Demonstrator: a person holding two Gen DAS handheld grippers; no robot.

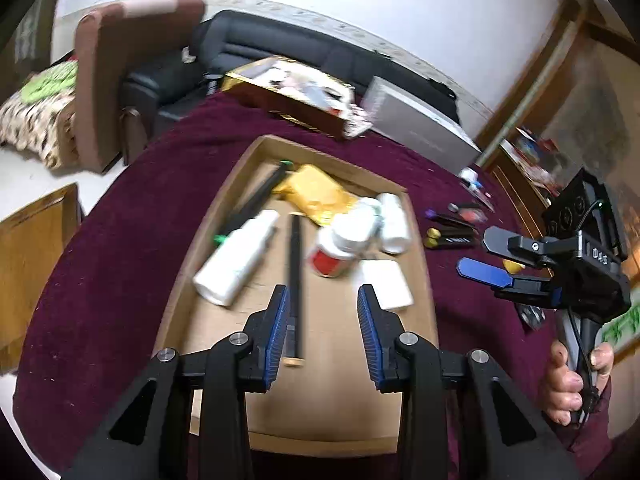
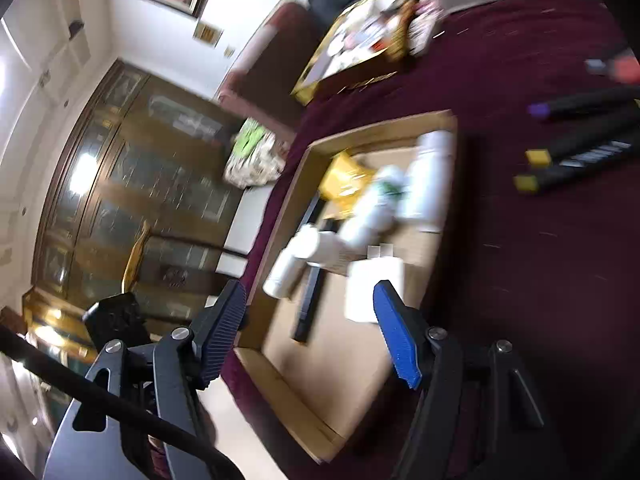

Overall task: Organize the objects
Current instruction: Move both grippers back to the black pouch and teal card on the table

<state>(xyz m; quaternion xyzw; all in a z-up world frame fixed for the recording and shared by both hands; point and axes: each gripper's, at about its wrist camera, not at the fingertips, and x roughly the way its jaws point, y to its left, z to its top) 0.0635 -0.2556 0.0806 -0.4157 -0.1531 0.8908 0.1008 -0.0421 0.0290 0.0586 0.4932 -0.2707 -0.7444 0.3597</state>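
Observation:
A shallow cardboard tray (image 1: 332,408) (image 2: 280,392) lies on the maroon cloth. In it are white bottles (image 1: 236,258) (image 2: 432,176), a red-labelled jar (image 1: 340,248), a yellow packet (image 1: 316,192) (image 2: 344,176), a long black stick (image 1: 295,280) (image 2: 310,304) and a flat white box (image 1: 386,284) (image 2: 370,288). My left gripper (image 1: 323,296) hovers over the tray's near half, open with nothing between its fingers. My right gripper (image 1: 470,254) (image 2: 308,292) is off the tray's right side, open and empty, held by a hand (image 1: 568,384).
Several black markers (image 1: 452,236) (image 2: 580,156) with yellow and purple caps lie on the cloth to the right of the tray. A patterned gold box (image 1: 296,92) (image 2: 360,40) and a grey case (image 1: 416,120) sit at the table's far side. Sofas stand behind.

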